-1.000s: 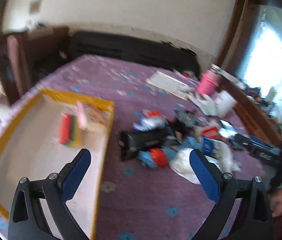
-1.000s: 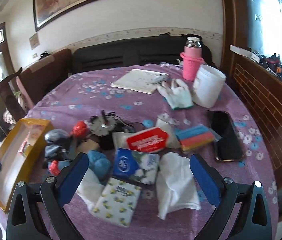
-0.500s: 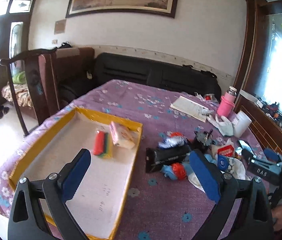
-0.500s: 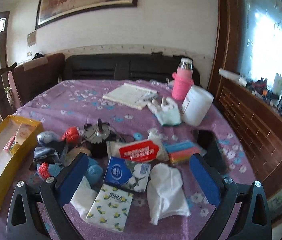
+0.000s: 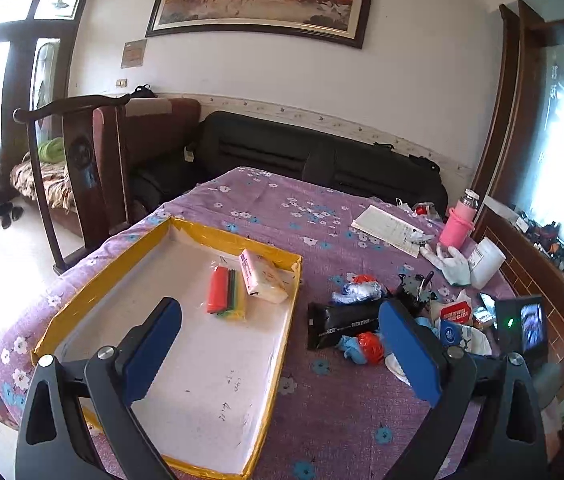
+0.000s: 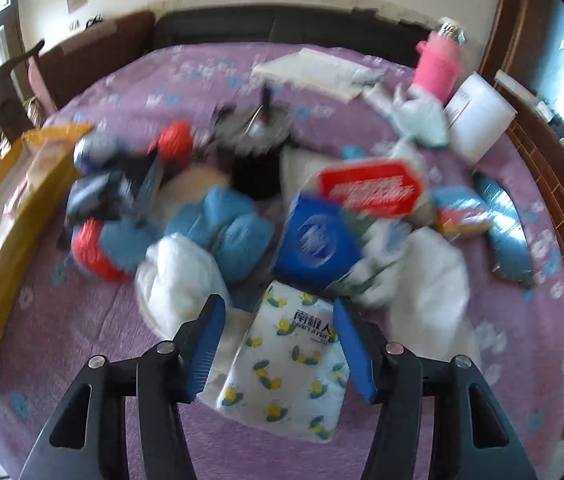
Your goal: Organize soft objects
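A yellow-rimmed tray (image 5: 149, 240) lies on the purple tablecloth and holds a stack of coloured sponges (image 5: 223, 294) and a pink tissue pack (image 5: 261, 276). My left gripper (image 5: 277, 354) is open and empty above the tray's right edge. My right gripper (image 6: 277, 344) is open, its blue fingers on either side of a white tissue pack with yellow bees (image 6: 286, 364), close to it but apart. A pile of soft things lies beyond: white cloths (image 6: 177, 276), blue cloths (image 6: 229, 224), a blue tissue pack (image 6: 314, 240), a red-labelled pack (image 6: 370, 188).
A pink flask (image 5: 456, 224), a white tub (image 5: 486, 256), a white glove (image 5: 452, 260) and papers (image 5: 388, 228) are at the table's far right. A black packet (image 5: 346, 322) and a phone (image 6: 506, 228) lie near the pile. A wooden chair (image 5: 77, 168) stands left.
The right gripper has dropped down and forward to the bee-print tissue pack and its jaws have narrowed around it. The left gripper has pulled back and up; its view has steadied.
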### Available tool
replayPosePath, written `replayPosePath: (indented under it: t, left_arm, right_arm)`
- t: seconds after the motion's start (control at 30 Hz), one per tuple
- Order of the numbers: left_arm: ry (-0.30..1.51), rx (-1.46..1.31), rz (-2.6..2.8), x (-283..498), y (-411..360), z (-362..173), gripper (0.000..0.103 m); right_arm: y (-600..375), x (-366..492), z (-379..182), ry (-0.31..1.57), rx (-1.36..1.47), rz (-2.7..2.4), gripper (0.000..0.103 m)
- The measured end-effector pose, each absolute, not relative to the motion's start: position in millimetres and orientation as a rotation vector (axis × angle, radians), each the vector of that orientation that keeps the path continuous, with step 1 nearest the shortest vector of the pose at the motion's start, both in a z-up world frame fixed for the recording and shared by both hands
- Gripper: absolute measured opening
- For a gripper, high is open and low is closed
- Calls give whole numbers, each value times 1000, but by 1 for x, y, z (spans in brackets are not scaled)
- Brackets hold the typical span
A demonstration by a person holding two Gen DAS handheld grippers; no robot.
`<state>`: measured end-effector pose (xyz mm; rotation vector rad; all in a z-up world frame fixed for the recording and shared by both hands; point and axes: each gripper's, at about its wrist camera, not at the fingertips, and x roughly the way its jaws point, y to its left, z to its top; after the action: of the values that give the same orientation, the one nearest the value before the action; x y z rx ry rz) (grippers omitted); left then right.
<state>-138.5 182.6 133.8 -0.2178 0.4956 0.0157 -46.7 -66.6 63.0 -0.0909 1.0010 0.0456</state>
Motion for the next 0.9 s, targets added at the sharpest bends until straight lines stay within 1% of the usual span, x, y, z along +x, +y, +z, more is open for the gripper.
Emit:
replayPosePath:
  t: [0.2,0.3,0.5,0.6,0.73,0.9]
  left_arm:
    - [515,-250,-3,-138,187,129,99]
    - [514,-247,-11,-140,185,129,99]
    - [484,-244,17,-151,199,137,99]
    - [434,-285,111,-167,233,148,99]
    - [352,-338,302,-200,289,165,99]
    - [243,-519,594,-274,380,187,99]
  right_arm:
    - [-40,-82,72,1013,-170,177,63]
    - [-30,-101,81,1020,-130,363,62]
    - [-39,-121,111,885,-131,311,63]
    - [-45,-124,118,857,-119,300,66]
    - [-51,-118,122,832,-102,295,66]
    - [-48,-112,124,810,-83,325,66]
